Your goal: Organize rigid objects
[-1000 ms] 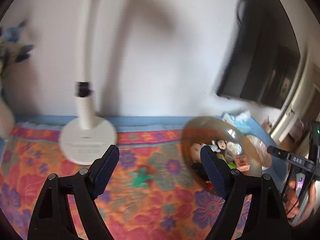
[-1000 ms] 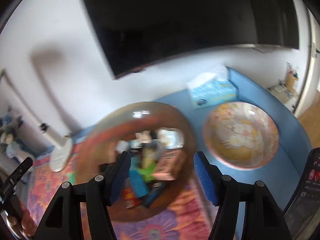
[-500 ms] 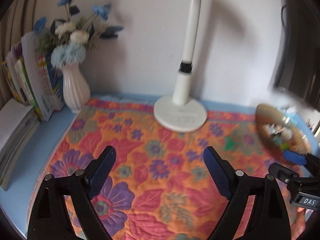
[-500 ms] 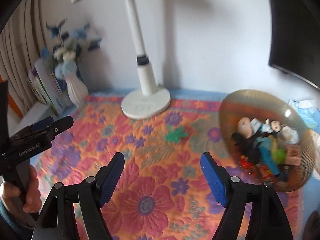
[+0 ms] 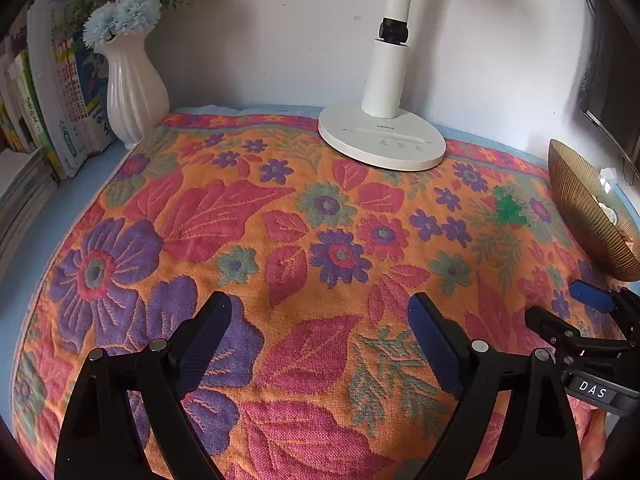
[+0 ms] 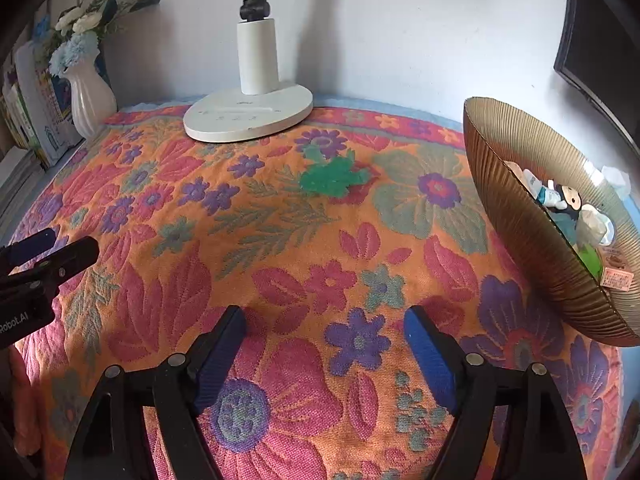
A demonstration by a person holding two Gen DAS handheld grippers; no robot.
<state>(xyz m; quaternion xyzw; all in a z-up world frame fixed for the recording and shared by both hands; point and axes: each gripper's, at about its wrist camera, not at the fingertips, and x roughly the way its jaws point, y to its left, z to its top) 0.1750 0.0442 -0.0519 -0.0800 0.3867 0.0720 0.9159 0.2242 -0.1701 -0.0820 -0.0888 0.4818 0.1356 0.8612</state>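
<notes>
Left wrist view: left tongs (image 5: 320, 320) hang over the flowered cloth (image 5: 280, 232), jaws spread wide w/ nothing between them, only cloth below. Straight ahead of the tips, at the far edge of the cloth, sits the white lamp base (image 5: 382, 142), its stem rising by the wall. Ahead-left: white vase (image 5: 134, 96) w/ blue and white flowers, books (image 5: 60, 92) stacked and leaning just beyond it. Ahead-right, well off from the tips: small green toy (image 5: 508, 204) lying on the cloth. Further right, the ribbed gold bowl (image 5: 588, 208) at the cloth's edge; contents barely visible from here. Right of the left tongs, low in the frame, the right tongs (image 5: 576, 312) poke in.

Right wrist view: right tongs (image 6: 324, 332) over the cloth (image 6: 280, 264) too, jaws opening, gap empty, nothing gripped. Green toy (image 6: 334, 178) ahead of the tips, apart from them, between tongs and lamp base (image 6: 248, 118). Bowl (image 6: 532, 236) to the right of the tips, tilted-looking in the fisheye, holding a heap of small figures and trinkets (image 6: 568, 208); a small pink box (image 6: 616, 280) near its near rim. Vase (image 6: 90, 100) far ahead-left. Left tongs (image 6: 52, 250) come in from the left edge; whether those are spread can't be told from this angle.
</notes>
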